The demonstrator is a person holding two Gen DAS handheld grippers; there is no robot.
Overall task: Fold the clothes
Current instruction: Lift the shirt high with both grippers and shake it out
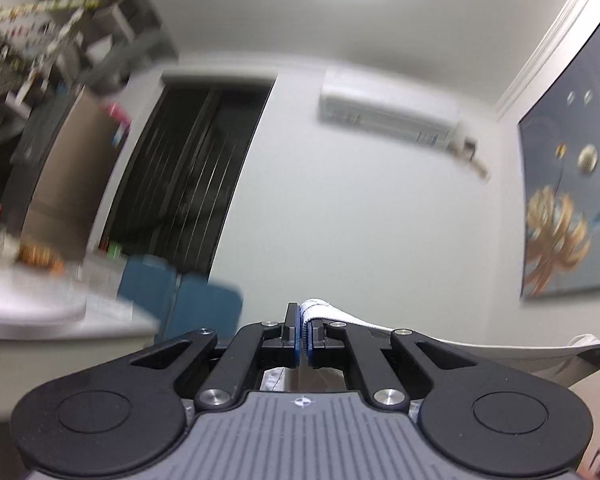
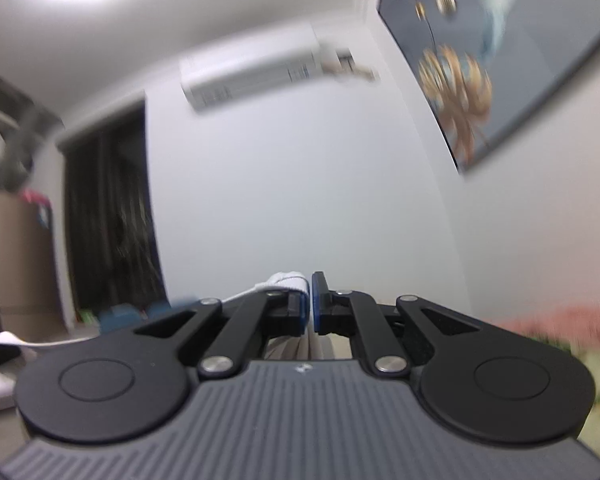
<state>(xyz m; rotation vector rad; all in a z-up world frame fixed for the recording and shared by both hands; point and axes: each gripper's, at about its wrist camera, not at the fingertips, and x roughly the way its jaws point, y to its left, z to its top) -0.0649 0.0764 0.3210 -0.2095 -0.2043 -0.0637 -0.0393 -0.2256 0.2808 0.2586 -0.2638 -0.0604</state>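
Both grippers are raised and point at the far wall. My left gripper (image 1: 303,334) is shut on the edge of a white ribbed garment (image 1: 440,340), which stretches taut to the right toward the other gripper's tip at the frame edge. My right gripper (image 2: 311,300) is shut on the same white garment (image 2: 284,280), whose edge bunches above the left pad and runs off to the left. Most of the garment hangs below both views, hidden by the gripper bodies.
A white table (image 1: 60,312) with dishes and blue chairs (image 1: 180,300) are at the left. A dark doorway (image 1: 188,180), an air conditioner (image 1: 388,116) and a wall painting (image 1: 572,200) are ahead. Pink and green blurred fabric (image 2: 560,332) lies at the right.
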